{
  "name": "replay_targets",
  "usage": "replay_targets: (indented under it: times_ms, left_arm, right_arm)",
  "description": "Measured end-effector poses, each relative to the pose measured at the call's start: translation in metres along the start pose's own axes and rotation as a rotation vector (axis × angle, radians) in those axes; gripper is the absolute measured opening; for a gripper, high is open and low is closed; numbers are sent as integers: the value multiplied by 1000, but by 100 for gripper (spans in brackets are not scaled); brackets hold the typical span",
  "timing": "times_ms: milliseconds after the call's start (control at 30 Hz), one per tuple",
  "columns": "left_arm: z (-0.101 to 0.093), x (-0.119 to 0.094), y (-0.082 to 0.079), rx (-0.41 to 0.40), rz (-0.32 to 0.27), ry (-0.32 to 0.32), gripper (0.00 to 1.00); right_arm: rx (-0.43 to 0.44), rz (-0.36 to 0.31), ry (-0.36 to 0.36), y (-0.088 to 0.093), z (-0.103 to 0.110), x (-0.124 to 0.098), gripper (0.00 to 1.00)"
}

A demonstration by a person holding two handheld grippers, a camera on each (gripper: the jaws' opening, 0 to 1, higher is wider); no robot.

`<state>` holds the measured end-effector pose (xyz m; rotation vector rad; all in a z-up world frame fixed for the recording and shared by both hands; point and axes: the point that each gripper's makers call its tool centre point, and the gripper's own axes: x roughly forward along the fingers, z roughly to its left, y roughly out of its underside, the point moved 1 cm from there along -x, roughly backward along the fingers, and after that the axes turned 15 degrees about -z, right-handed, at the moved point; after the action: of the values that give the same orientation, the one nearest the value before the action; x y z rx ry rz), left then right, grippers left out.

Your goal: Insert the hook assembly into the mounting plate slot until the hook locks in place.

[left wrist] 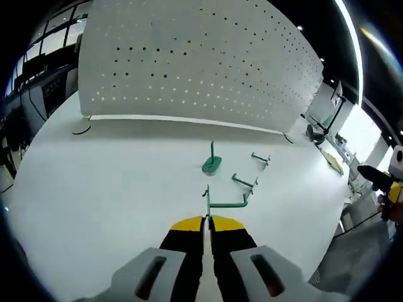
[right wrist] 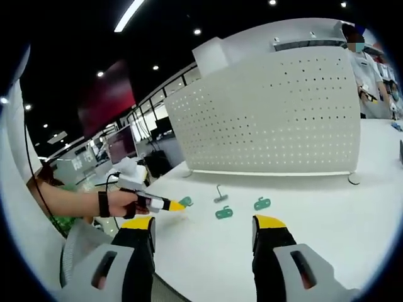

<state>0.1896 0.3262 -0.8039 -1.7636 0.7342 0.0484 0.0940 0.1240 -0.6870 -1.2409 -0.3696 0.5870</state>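
Green hooks [left wrist: 242,182]; white pegboard [left wrist: 195,63], dark hole grid; white table [left wrist: 94,189]; yellow-tipped black jaws.

Bright ceiling strip lights [right wrist: 129,14] overhead; soft shadows on the white table [left wrist: 94,189]; fisheye bending, edges slightly blurred.

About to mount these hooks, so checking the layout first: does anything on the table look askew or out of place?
Nothing looks damaged or spilled. The green hooks lie loose on the white table at differing angles, none yet on the pegboard. The left claw is shut on one hook.
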Motion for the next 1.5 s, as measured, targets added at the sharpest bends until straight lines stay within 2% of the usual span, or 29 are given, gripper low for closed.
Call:
replay_targets:
  times_ms: [267,867,1033,1200,1500]
  left_arm:
    - [-23,-9,-11,-3,-44,53,3]
    - [-65,-34,-30,-20,-145,121,3]
    - [-78,-41,-33,-19,-162,144,3]
    - [-93,-49,-43,-27,-206,182,3]
    - [-116,-53,-50,-20,-248,235,3]
  right_arm:
    - [-2,-8,-27,-3,8,0,61]
    - [3,-10,-90,-7,21,3,56]
    - [9,-8,-117,-7,29,4,52]
    - [24,-22,-134,-8,34,6,48]
    - [33,-45,-169,-13,43,13,42]
